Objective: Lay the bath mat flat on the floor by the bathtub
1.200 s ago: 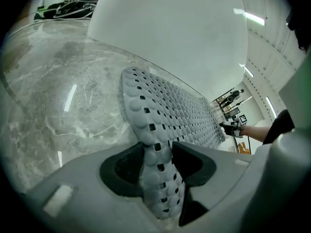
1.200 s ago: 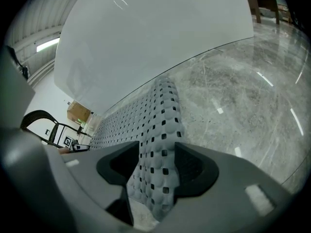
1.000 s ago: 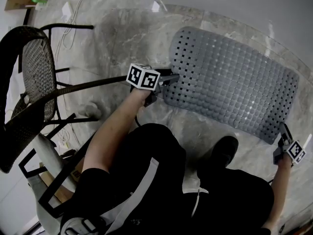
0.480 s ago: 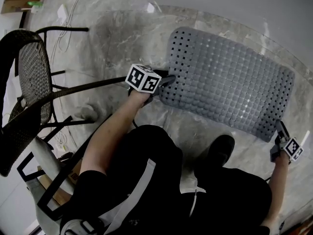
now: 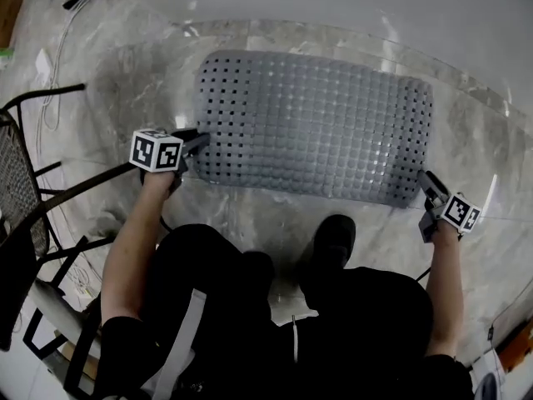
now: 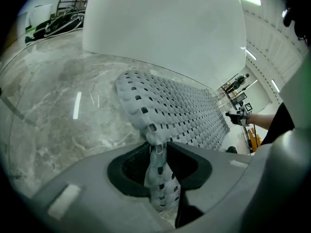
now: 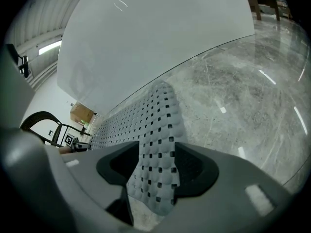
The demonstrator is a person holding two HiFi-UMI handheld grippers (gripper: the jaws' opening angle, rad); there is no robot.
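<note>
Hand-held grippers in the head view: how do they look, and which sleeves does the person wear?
Each hand-held gripper, left and right, has dark jaws and carries a white cube with black square markers. Both forearms are bare; the clothing is dark.

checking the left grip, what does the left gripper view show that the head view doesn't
Only the left gripper view: the left gripper's jaws, which have just been closing, pinch a bunched corner of the bath mat. Only the head view: the chair, the person's shoe and the mat's whole outline. Both: the mat, the marble floor, the white bathtub and the right gripper at the far corner.
</note>
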